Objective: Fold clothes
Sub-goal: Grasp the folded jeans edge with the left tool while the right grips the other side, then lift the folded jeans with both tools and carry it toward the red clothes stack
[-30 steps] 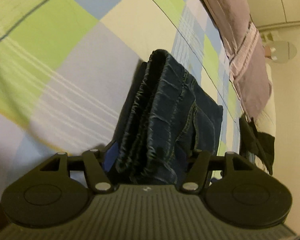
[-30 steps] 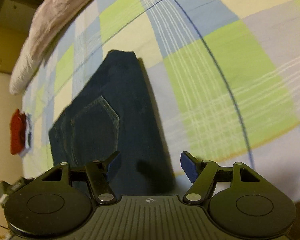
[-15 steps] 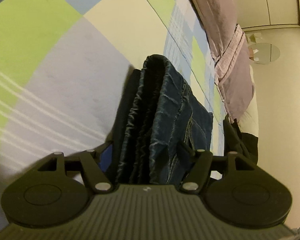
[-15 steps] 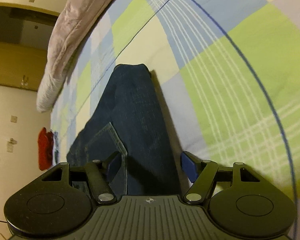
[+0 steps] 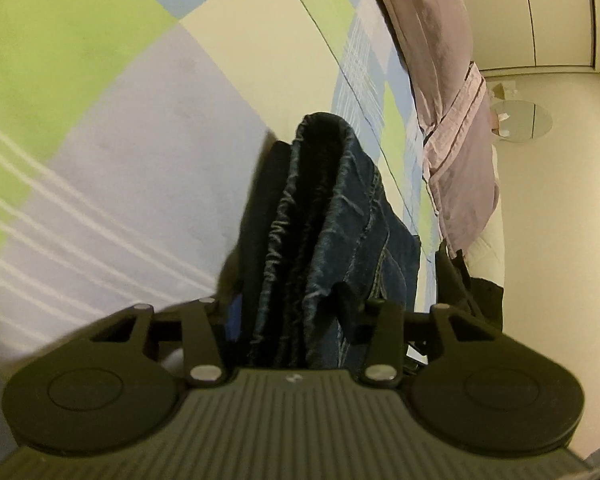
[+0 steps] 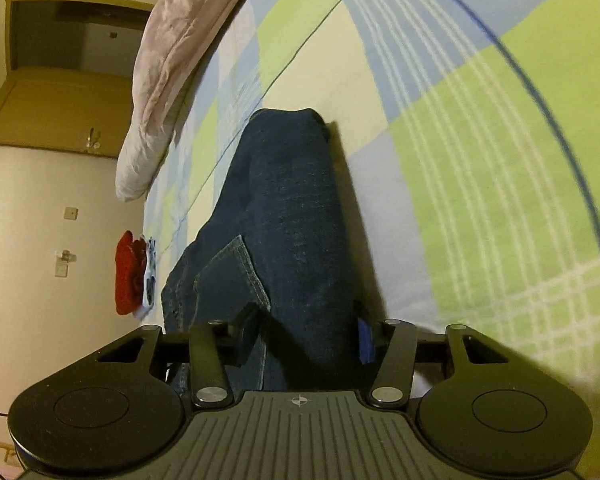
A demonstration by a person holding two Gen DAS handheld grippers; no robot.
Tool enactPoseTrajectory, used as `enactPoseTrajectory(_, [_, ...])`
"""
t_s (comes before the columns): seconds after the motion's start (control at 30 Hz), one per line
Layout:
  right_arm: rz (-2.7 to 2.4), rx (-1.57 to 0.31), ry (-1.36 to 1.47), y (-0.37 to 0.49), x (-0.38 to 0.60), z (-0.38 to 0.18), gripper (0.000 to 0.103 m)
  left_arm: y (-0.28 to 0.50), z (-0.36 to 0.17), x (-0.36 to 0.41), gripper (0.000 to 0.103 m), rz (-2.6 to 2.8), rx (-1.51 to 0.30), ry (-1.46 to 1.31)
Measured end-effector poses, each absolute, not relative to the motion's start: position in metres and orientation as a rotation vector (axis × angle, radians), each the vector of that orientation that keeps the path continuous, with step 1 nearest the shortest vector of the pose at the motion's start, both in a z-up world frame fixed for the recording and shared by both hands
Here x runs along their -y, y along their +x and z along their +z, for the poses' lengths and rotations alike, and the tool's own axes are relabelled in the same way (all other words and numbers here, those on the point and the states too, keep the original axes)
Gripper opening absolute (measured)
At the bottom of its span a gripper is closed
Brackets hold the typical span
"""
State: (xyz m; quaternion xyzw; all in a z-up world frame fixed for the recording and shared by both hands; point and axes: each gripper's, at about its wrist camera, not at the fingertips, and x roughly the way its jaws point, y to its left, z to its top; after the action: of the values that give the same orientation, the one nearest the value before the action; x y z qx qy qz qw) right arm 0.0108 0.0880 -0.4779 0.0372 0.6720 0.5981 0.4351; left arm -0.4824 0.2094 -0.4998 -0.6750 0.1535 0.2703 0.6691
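Observation:
A folded pair of dark blue jeans (image 5: pixel 324 208) lies on a checked green, blue and cream bedsheet (image 5: pixel 120 120). My left gripper (image 5: pixel 294 312) is shut on the near end of the thick stack, whose layered edges run away from the camera. In the right wrist view the jeans (image 6: pixel 292 208) show a back pocket with pale stitching. My right gripper (image 6: pixel 306 328) is shut on the near end of the bundle, one finger pressed on each side. The denim hides most of the blue pads.
A pale pink quilt (image 5: pixel 448 100) lies bunched along the far side of the bed (image 6: pixel 168 60). A red garment (image 6: pixel 128 272) and a black garment (image 5: pixel 472 292) sit at the bed's edges. Cream walls and a doorway (image 6: pixel 60 60) lie beyond.
My right gripper moved onto the jeans and its fingers closed on them from open. Both views tilted, showing more wall. The left gripper kept its hold.

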Motion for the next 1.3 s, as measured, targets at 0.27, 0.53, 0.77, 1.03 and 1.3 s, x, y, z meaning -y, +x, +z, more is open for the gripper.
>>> enactPoseTrajectory(0.27, [1.452, -1.632, 0.099, -0.004, -0.079, -0.441, 0.017, -0.482, -0.459, -0.195, 0.023, 0.635, -0.338, -1.461])
enactPoseTrajectory(0.53, [1.492, -1.691, 0.091, -0.030, -0.081, -0.363, 0.016, -0.525, -0.374, -0.151, 0.022, 0.726, -0.267, -1.463])
enactPoseTrajectory(0.77, [1.630, -1.723, 0.040, -0.091, -0.103, -0.296, 0.016, -0.606, -0.300, -0.109, 0.022, 0.863, -0.144, -1.452])
enactPoseTrajectory(1.03, [1.778, -1.718, 0.036, -0.226, -0.151, -0.253, 0.016, -0.755, -0.249, -0.111, 0.022, 0.947, -0.067, -1.389])
enactPoseTrajectory(1.3, [1.748, -1.704, 0.105, -0.381, -0.159, -0.234, 0.016, -0.911, -0.219, -0.153, 0.022, 0.916, -0.115, -1.372])
